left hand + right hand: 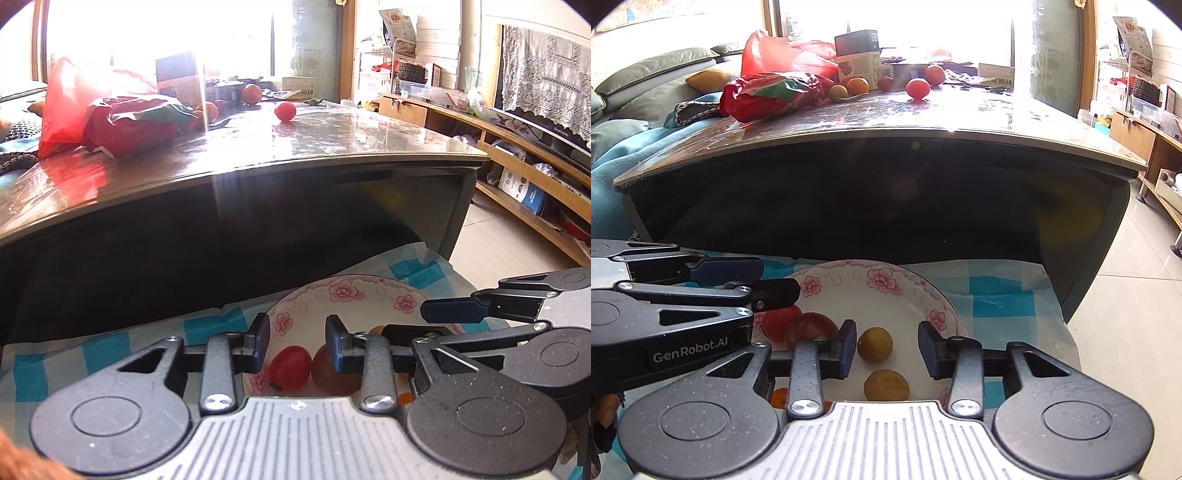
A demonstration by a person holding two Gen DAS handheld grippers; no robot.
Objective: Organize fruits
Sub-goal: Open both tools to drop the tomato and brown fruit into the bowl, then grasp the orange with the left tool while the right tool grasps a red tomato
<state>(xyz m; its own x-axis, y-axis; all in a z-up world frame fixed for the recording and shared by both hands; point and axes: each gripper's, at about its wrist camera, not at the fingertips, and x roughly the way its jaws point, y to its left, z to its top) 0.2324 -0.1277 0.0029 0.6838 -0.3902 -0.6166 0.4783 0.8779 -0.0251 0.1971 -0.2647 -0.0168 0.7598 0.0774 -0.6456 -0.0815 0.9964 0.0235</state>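
Note:
A white floral plate point(882, 280) sits on a blue checked cloth below the table's near edge; it also shows in the left wrist view point(347, 291). It holds a red tomato point(290, 367), a darker red fruit point(330, 373) and two small yellow-brown fruits point(874, 344) point(886, 385). My left gripper point(297, 343) is open and empty just above the red fruits. My right gripper point(886, 349) is open and empty above the yellow fruits. On the table top lie a loose red tomato point(918, 88), an orange fruit point(934, 75) and several more fruits point(857, 85).
A glossy table point(960, 118) stands ahead with a dark front face. Red plastic bags point(768, 92) and a carton point(857, 59) sit at its back left. A sofa point(646, 81) is at the left, a wooden shelf unit point(517, 155) at the right.

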